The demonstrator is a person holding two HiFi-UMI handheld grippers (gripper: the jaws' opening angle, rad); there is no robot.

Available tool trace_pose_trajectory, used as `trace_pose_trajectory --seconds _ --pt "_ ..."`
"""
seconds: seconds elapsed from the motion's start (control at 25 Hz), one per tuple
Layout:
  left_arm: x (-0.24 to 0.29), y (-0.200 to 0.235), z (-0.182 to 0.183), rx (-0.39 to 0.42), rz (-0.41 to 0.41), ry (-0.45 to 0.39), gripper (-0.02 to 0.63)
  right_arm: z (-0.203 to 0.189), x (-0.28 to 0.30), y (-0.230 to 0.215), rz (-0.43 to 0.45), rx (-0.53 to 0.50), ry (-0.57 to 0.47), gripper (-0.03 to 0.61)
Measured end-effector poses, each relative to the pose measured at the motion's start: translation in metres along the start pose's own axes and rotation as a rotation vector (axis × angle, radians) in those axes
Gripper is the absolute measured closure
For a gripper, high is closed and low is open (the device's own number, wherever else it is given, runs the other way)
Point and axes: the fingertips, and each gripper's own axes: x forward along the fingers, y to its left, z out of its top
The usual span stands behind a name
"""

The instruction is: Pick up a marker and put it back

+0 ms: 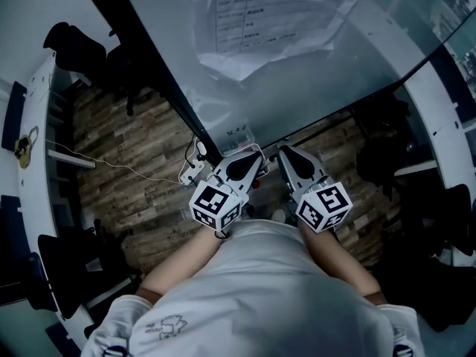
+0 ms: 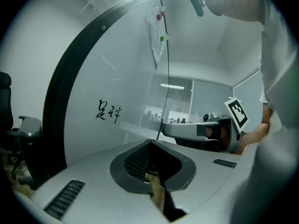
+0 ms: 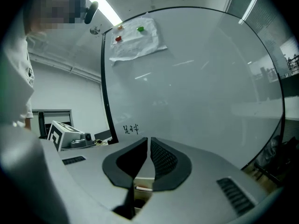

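Low centre of head view: left gripper [image 1: 255, 155] and right gripper [image 1: 283, 150], both jaws closed and empty, face a large glossy white whiteboard [image 1: 312, 73]. Marker not made out, probably on small pale ledge [image 3: 143, 178] below. Approach step; next needs opening and lowering.

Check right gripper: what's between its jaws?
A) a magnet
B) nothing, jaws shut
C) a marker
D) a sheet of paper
B: in the right gripper view the right gripper has its pads closed against each other, with nothing caught between them.
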Motion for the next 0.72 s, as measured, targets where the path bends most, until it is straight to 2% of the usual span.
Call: trace_pose_trajectory --seconds 0.28,0.4,0.72 --pt "0.014 0.015 -0.044 -0.060 0.072 0.066 0.609 -0.050 0.010 -0.023 0.017 0.000 0.130 0.565" --pt "0.016 0.017 -0.054 -0.077 0.087 0.082 0.609 -0.066 0.015 -0.025 0.034 0.018 0.180 0.520" --pt "0.018 0.024 -0.074 -0.116 0.130 0.111 0.609 -0.102 0.025 -0.032 0.052 0.053 0.279 0.482"
